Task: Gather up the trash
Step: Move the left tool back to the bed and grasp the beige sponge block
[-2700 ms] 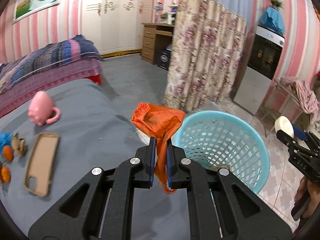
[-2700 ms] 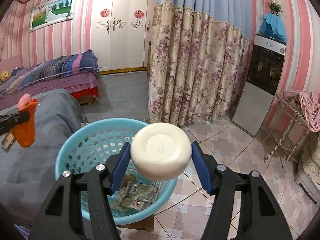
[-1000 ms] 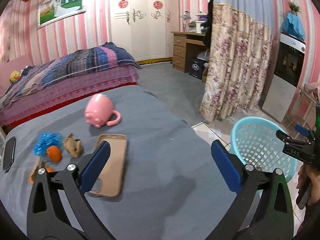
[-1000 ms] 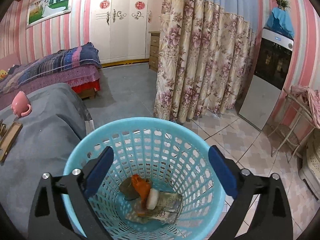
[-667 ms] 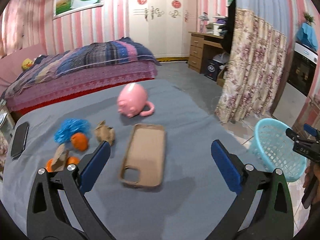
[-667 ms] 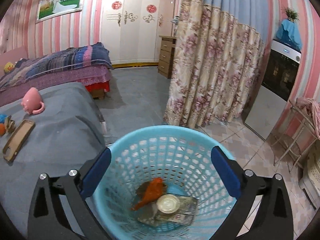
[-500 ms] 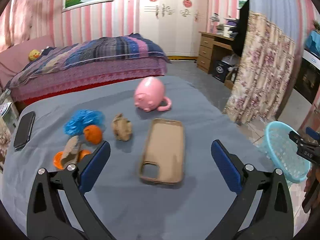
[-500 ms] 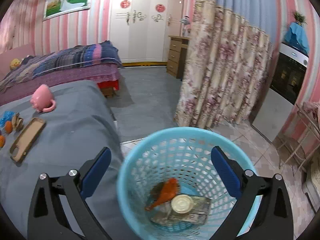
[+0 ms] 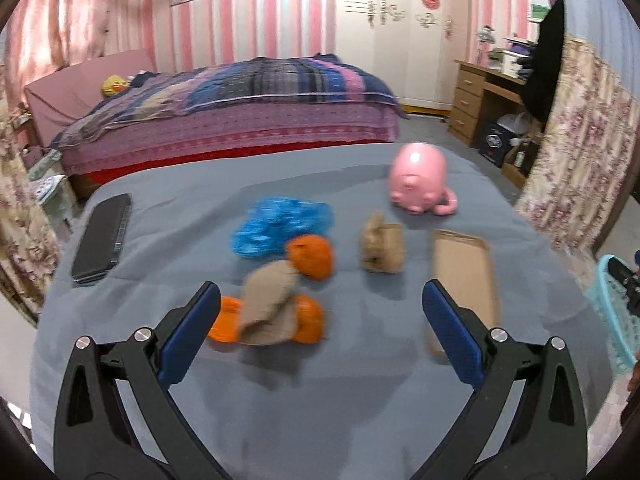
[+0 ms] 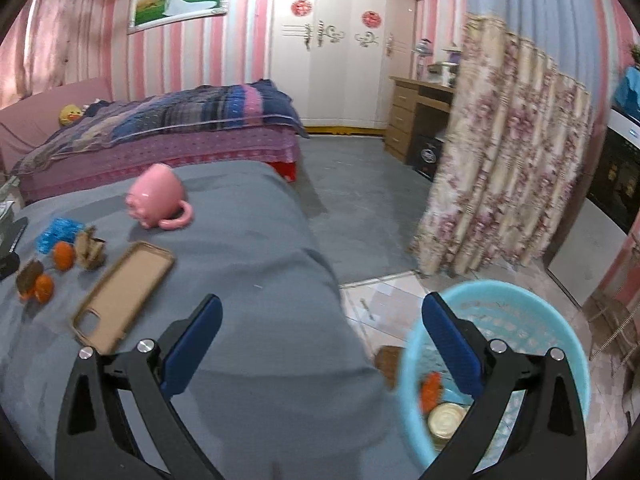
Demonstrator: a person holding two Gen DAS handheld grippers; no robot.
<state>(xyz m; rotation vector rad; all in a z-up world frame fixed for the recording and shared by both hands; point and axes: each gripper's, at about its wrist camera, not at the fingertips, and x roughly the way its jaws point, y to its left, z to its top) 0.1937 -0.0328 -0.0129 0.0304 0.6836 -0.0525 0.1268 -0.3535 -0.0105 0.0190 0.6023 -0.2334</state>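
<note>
Both grippers spread wide and empty over the grey table.

The left gripper (image 9: 320, 320) hangs with its blue pads apart, directly behind a brown paper scrap (image 9: 267, 304) lying across orange scraps (image 9: 308, 318); a blue wrapper (image 9: 282, 228) lies farther ahead. The right gripper (image 10: 320, 336), equally agape, has the turquoise basket (image 10: 520, 300) under its right finger, with an orange wrapper (image 10: 431, 390) and a round white piece (image 10: 446, 420) inside.

**Around You: What Sits Outside the Job**

You have a pink pig mug (image 9: 419, 178) lying on its side on the grey blanket (image 9: 320, 380). A tan phone case (image 9: 464, 276) lies open side up near it, and a dark phone (image 9: 102, 236) rests at the blanket's left edge. Behind stand a bed with a striped quilt (image 9: 248, 96), a white wardrobe (image 10: 340, 40), a wooden desk (image 10: 416, 116) and a floral curtain (image 10: 504, 160).
</note>
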